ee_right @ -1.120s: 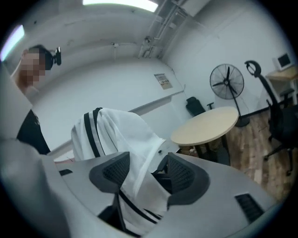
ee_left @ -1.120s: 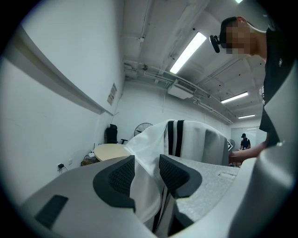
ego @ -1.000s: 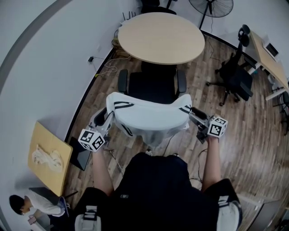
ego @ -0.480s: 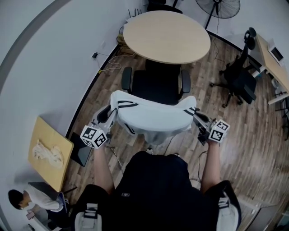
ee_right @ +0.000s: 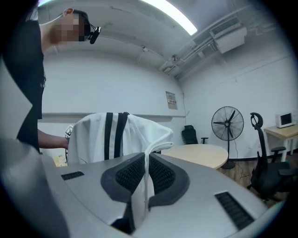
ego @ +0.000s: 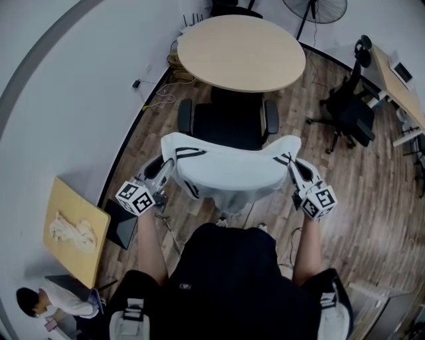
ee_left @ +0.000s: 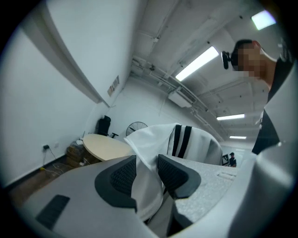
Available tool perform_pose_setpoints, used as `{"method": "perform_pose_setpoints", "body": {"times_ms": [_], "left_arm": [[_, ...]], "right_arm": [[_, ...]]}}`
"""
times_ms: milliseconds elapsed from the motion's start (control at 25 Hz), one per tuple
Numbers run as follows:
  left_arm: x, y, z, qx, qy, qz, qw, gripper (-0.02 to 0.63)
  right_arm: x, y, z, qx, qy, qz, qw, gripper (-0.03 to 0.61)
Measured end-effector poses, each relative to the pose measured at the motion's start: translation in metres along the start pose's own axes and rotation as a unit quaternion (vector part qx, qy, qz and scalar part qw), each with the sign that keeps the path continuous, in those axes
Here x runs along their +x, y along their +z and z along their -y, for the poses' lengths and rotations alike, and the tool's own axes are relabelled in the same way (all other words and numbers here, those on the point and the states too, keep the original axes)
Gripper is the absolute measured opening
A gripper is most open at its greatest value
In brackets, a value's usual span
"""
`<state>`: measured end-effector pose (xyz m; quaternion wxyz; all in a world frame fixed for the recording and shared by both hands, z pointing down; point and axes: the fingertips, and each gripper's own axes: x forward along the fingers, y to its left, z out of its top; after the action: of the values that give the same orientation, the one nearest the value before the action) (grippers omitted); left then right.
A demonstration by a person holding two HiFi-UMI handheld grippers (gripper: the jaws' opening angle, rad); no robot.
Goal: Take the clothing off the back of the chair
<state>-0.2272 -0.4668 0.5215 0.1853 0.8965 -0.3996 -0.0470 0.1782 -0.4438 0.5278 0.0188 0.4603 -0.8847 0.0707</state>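
Observation:
A white garment (ego: 226, 169) with black stripes hangs over the back of a black office chair (ego: 229, 126) in front of me. My right gripper (ego: 293, 169) is shut on its right shoulder; in the right gripper view, a thin fold of the garment (ee_right: 111, 135) is pinched tight in the right gripper (ee_right: 147, 174). My left gripper (ego: 166, 171) is at the left shoulder. Its jaws have just been closing, and a thick fold of the garment (ee_left: 153, 144) stands between the pads of the left gripper (ee_left: 146, 174) without being squeezed.
A round wooden table (ego: 239, 53) stands just beyond the chair. A second black chair (ego: 348, 113), a desk (ego: 398, 86) and a fan (ego: 322, 8) are at the right. Left are a wooden board (ego: 70, 232), cables on the floor, and a person (ego: 50, 302).
The right gripper has shut on the garment's right shoulder and lifted that corner a little. The left gripper has stayed at the left shoulder, rolled slightly.

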Motion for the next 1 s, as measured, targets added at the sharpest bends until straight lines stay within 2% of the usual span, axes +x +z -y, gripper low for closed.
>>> {"method": "perform_pose_setpoints", "body": {"times_ms": [80, 160, 320, 440, 600, 800, 880, 1000], "left_arm": [[0.0, 0.0, 0.0, -0.031, -0.021, 0.005, 0.9993, 0.133], [0.0, 0.002, 0.0, -0.044, -0.037, 0.008, 0.9983, 0.133], [0.001, 0.003, 0.006, -0.035, -0.066, -0.002, 0.9972, 0.114], [0.001, 0.003, 0.009, -0.028, -0.081, -0.006, 0.9963, 0.09], [0.002, 0.001, 0.014, -0.051, -0.11, -0.009, 0.9926, 0.083], [0.0, -0.009, 0.011, -0.092, -0.138, -0.022, 0.9859, 0.118], [0.0, -0.008, 0.011, -0.084, -0.137, -0.023, 0.9867, 0.117], [0.001, -0.004, 0.014, -0.065, -0.139, -0.023, 0.9879, 0.067]], "right_arm": [[-0.005, 0.007, -0.003, -0.01, -0.014, 0.013, 1.0, 0.017], [-0.009, 0.012, -0.004, -0.031, -0.031, 0.015, 0.999, 0.017], [-0.015, 0.021, -0.008, -0.089, -0.075, 0.014, 0.993, 0.017], [-0.016, 0.023, -0.011, -0.107, -0.094, 0.012, 0.99, 0.017], [-0.02, 0.023, -0.012, -0.105, -0.107, 0.009, 0.989, 0.017], [-0.022, 0.021, -0.014, -0.099, -0.116, 0.005, 0.988, 0.017], [-0.023, 0.02, -0.017, -0.1, -0.112, 0.008, 0.989, 0.017], [-0.022, 0.021, -0.018, -0.104, -0.112, 0.007, 0.988, 0.017]]}}
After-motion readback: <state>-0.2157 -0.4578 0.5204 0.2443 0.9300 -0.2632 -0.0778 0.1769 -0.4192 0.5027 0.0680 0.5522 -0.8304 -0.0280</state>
